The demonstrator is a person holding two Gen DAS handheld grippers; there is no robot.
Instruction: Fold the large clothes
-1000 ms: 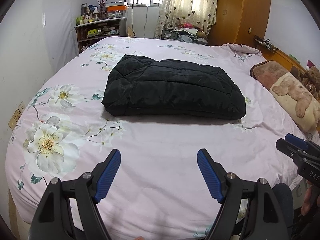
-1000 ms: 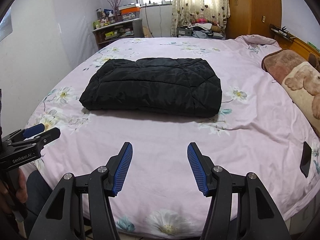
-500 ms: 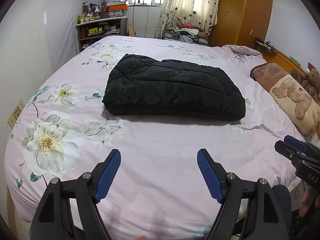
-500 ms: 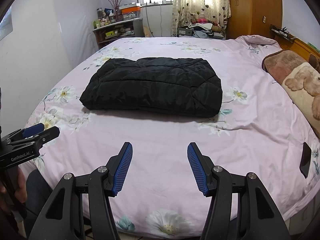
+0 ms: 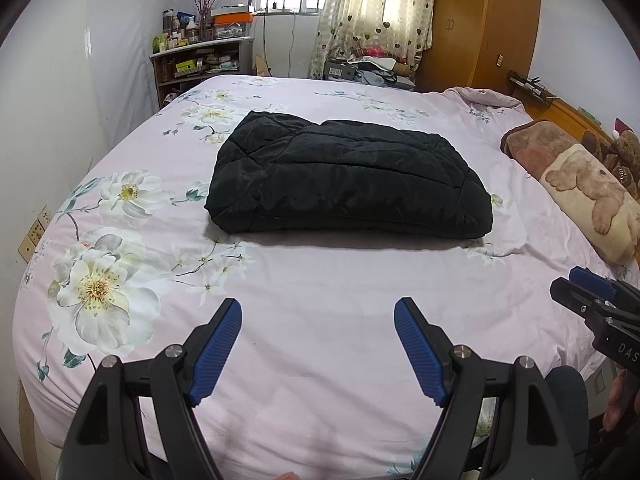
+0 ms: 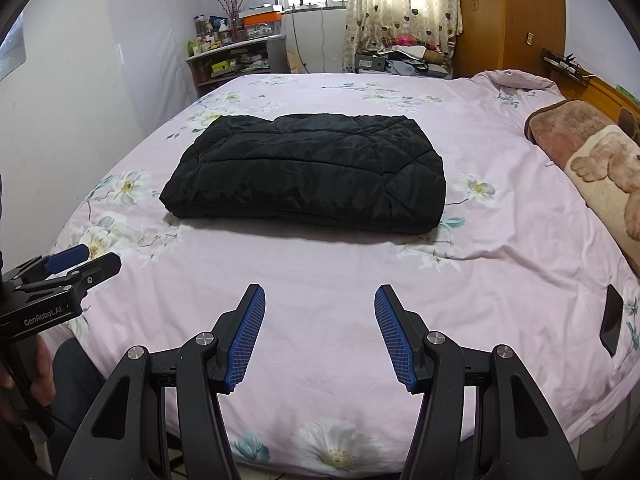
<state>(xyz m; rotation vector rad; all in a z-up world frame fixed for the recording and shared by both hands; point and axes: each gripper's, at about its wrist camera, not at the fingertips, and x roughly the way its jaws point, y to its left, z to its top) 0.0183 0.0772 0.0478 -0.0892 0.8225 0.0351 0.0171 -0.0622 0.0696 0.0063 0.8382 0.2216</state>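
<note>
A black quilted jacket [image 5: 348, 178] lies folded into a thick rectangle in the middle of the bed; it also shows in the right wrist view [image 6: 308, 174]. My left gripper [image 5: 318, 312] is open and empty, held above the bed's near edge, well short of the jacket. My right gripper [image 6: 320, 300] is open and empty, also near the front edge and apart from the jacket. Each gripper shows at the side of the other's view: the right one [image 5: 592, 300] and the left one [image 6: 76, 264].
The bed has a pink floral sheet [image 5: 320, 280]. A brown bear-print pillow [image 5: 580, 184] lies at the right. A dark phone [image 6: 611, 320] lies on the sheet near the right edge. A cluttered shelf [image 5: 200, 60], curtained window and wooden wardrobe [image 5: 484, 24] stand behind the bed.
Both grippers stay open and empty; the views have shifted only slightly. The jacket has not moved.
</note>
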